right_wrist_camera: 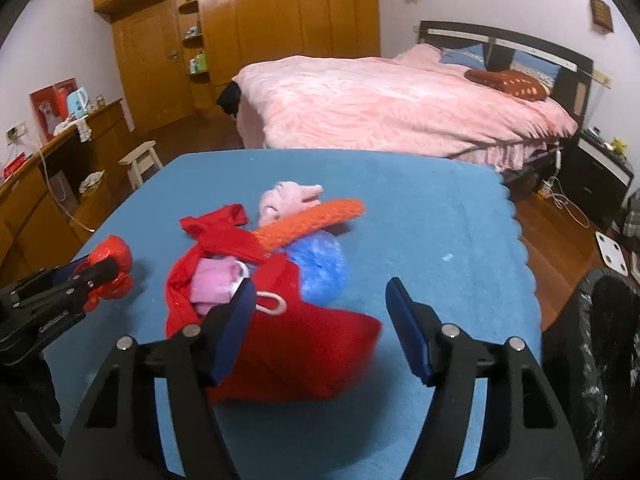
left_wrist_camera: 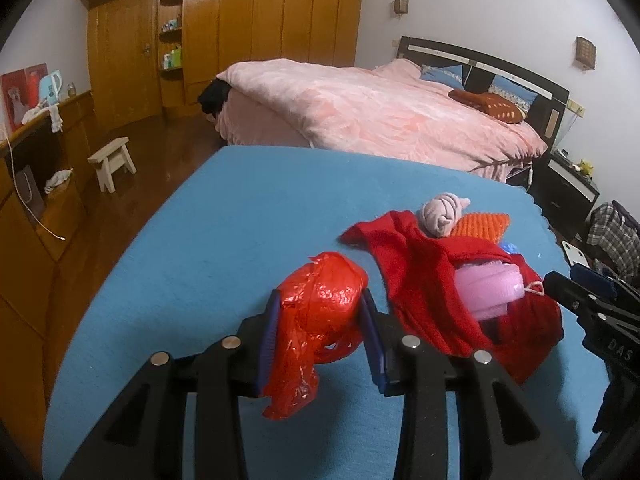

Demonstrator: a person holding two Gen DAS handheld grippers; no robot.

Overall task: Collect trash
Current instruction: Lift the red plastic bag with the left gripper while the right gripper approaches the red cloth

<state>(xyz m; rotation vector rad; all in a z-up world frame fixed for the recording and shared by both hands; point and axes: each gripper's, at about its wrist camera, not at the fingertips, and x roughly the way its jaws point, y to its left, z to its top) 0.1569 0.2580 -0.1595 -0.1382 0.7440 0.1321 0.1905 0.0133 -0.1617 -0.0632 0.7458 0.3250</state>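
Red plastic bag [left_wrist_camera: 320, 300], crumpled, clamped between the blue pads [left_wrist_camera: 269, 332] of the left gripper [left_wrist_camera: 322, 320], a loose tail hanging down below the fingers toward the blue cloth [left_wrist_camera: 240, 208] of the table. Seen from the right wrist as a red lump [right_wrist_camera: 110, 268] at the tip of the left gripper [right_wrist_camera: 92, 276], over the left edge of the table, well apart from the pile.

Right gripper [right_wrist_camera: 320, 300] spread wide, nothing between its pads [right_wrist_camera: 412, 328], hovering over the near end of the pile; left finger overlapping a red garment [right_wrist_camera: 280, 344], contact not clear. Visible from the left wrist only as a black tip [left_wrist_camera: 576, 292] at the right edge, its spread not clear from there.

Pile on the blue cloth [right_wrist_camera: 420, 220]: red garment [left_wrist_camera: 420, 264] draped over a pink bundle [left_wrist_camera: 490, 290], with a white cord loop [right_wrist_camera: 272, 304] just beside the pink bundle [right_wrist_camera: 214, 286]. Behind it, a pale pink rolled cloth [right_wrist_camera: 288, 198] and an orange knitted piece [right_wrist_camera: 316, 218] lying across. Crumpled blue plastic [right_wrist_camera: 320, 264] tucked against the right side of the red garment, under the orange piece. Small pale scrap [right_wrist_camera: 447, 257] alone on the cloth, well to the right.

Black bag [right_wrist_camera: 592, 344] at the right edge, off the table. Beyond, a bed with a pink cover [left_wrist_camera: 380, 116], wooden wardrobe [left_wrist_camera: 260, 20], small white stool [left_wrist_camera: 114, 160].
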